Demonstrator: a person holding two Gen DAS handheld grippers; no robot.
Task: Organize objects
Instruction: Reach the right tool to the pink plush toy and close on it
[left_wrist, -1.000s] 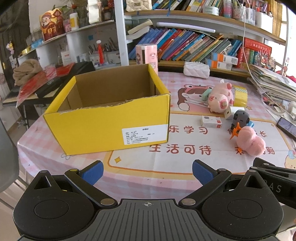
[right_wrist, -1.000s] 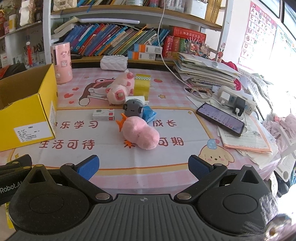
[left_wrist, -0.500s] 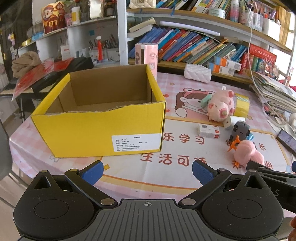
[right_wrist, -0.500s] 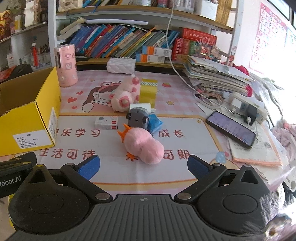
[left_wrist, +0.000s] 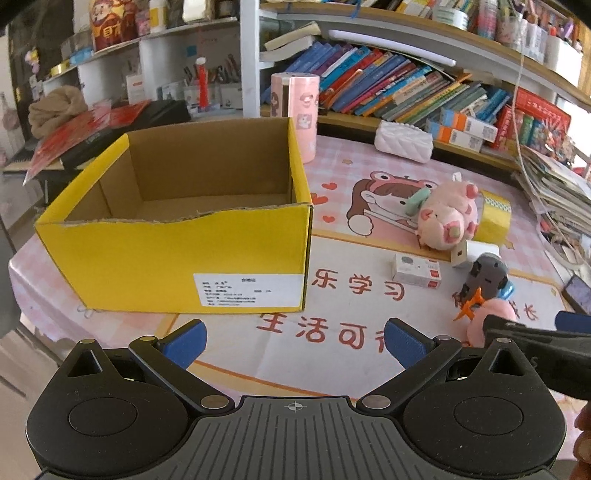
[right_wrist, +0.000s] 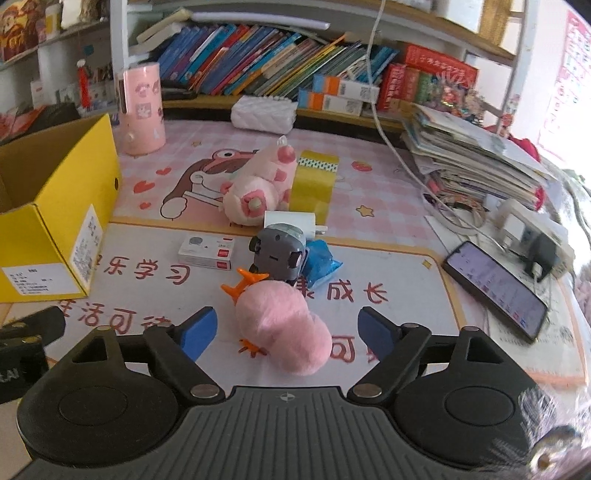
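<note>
- Left wrist view: the left gripper (left_wrist: 295, 341) is held spread over the printed mat (left_wrist: 332, 317), nothing between its fingers; the yellow box (left_wrist: 184, 258) is seen just beyond.
- Right wrist view: the right gripper (right_wrist: 286, 328) is seen closing around the pink plush bird (right_wrist: 284, 328), pads apart from it.

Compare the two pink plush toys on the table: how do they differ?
The pink plush bird with orange feet is plain pink and lies nearest, between the closing fingers of the right hand-held gripper, pads not yet touching it. The pale pink plush pig with darker spots lies farther back against the yellow tape roll, well away from any gripper. Both are soft toys lying on their sides outside the yellow cardboard box.
</note>
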